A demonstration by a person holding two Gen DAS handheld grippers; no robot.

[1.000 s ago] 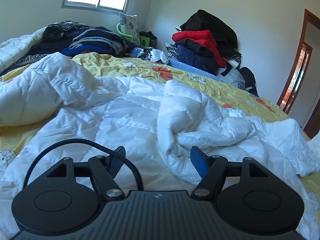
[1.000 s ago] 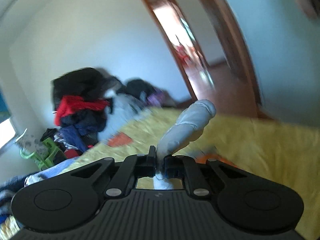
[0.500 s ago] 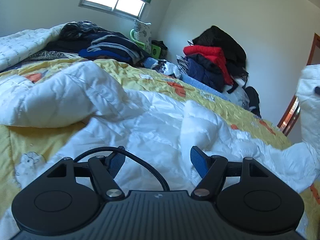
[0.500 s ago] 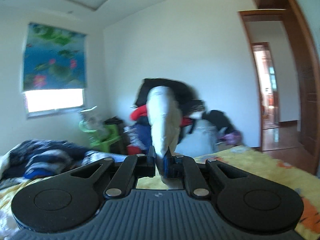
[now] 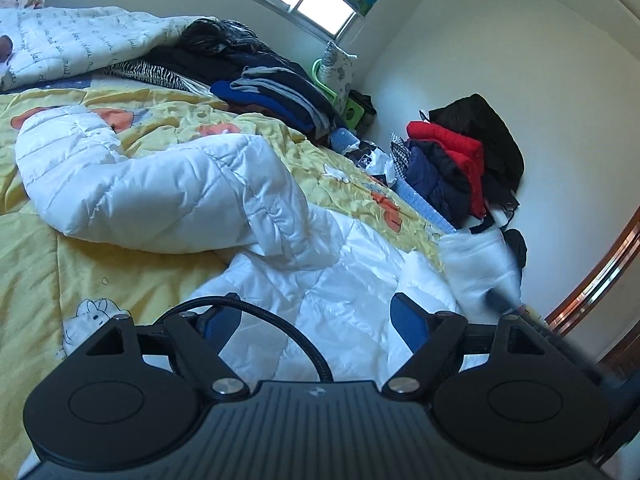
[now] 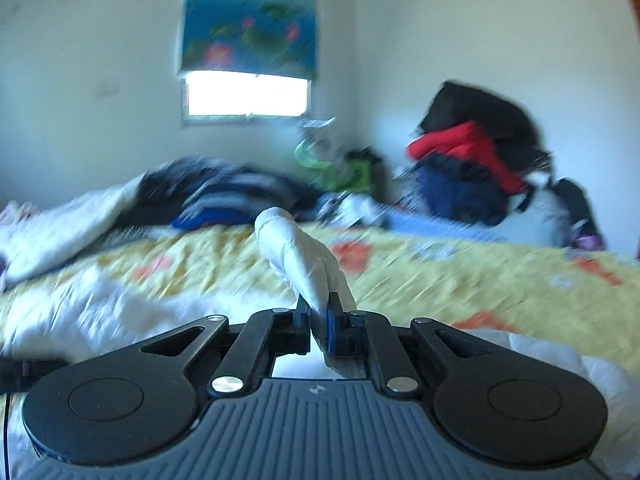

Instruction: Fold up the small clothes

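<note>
A white puffy jacket lies crumpled on the yellow bedspread. My left gripper hovers low over the jacket's body. Its jaws are opening, and its blue pads stand wide apart without pressing on anything. A black cable loops in front of them. My right gripper is shut on a white fold of the jacket, likely a sleeve, which sticks up and forward from the pads. In the left wrist view that lifted sleeve hangs at the right with the blurred right gripper under it.
A stack of dark folded clothes sits at the far side of the bed beside a white printed quilt. Red, navy and black jackets are piled against the wall. A green chair stands under the window. A wooden door frame is at the right.
My right gripper has swept left across the bed with the sleeve, its view going from the doorway to the window. My left gripper has shifted and rolled, its pads stand wider, and the lifted sleeve now shows on its right.
</note>
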